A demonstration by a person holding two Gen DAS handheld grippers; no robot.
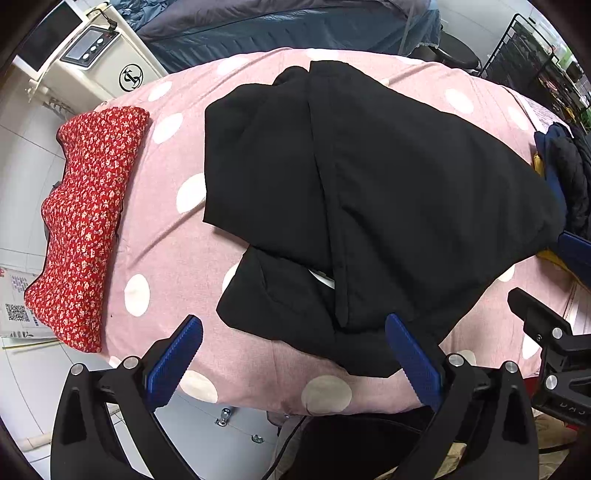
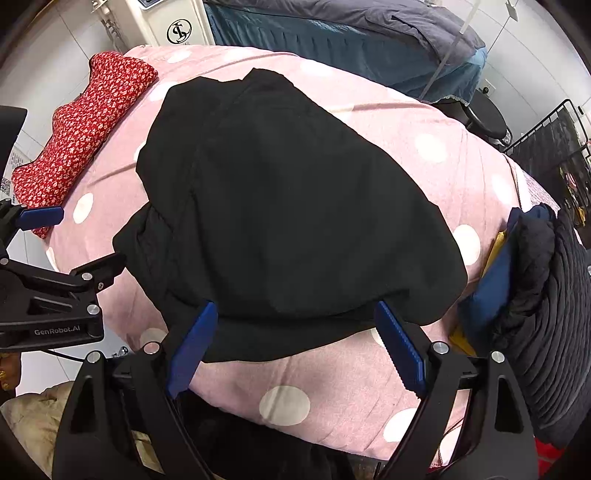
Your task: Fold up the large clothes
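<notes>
A large black garment (image 1: 369, 177) lies partly folded on a pink polka-dot cover (image 1: 177, 258), with a loose flap at its near left corner. My left gripper (image 1: 293, 328) hangs open above that near edge, its blue pads spread wide and holding nothing. In the right wrist view the same black garment (image 2: 288, 206) fills the middle. My right gripper (image 2: 295, 314) stands open over its near hem, with the cloth edge between the blue fingers (image 2: 399, 347) but not pinched. The left gripper's body (image 2: 55, 291) shows at that view's left edge.
A folded red floral cloth (image 1: 88, 221) lies at the left edge of the cover. A pile of dark blue and black clothes (image 2: 535, 288) sits at the right. Behind stand a white appliance (image 1: 88, 55), a bed with blue bedding (image 2: 351, 33) and a black wire rack (image 1: 535, 66).
</notes>
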